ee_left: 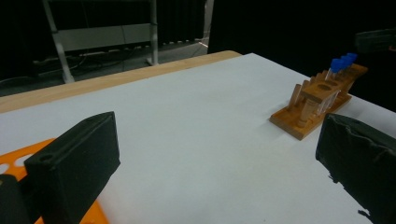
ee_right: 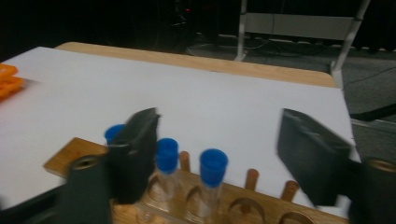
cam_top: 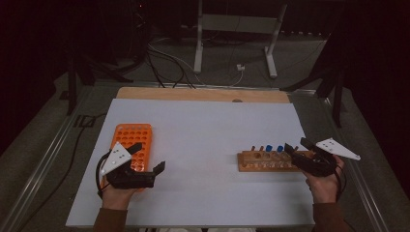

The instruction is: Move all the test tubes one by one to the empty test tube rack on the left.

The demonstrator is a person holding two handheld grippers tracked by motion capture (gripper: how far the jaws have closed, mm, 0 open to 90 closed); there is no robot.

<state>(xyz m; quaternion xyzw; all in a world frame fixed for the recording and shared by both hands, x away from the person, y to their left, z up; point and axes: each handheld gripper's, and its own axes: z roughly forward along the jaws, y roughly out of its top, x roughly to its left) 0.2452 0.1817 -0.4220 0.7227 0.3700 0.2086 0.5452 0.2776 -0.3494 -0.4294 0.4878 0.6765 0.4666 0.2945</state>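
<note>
The right claw point(cam_top: 296, 148) is hovering over the right end of the wooden rack point(cam_top: 251, 166), its jaws standing apart and gripping nothing, with two blue-capped tubes point(ee_right: 213, 173) standing in the rack between the jaws and a third just behind the left one. The left claw point(cam_top: 151, 157) is resting released and empty, its jaws spread wide over the white table point(cam_top: 208, 130), with the orange rack point(cam_top: 130, 137) lying under and beside it and the wooden rack well apart ahead of its right jaw.
</note>
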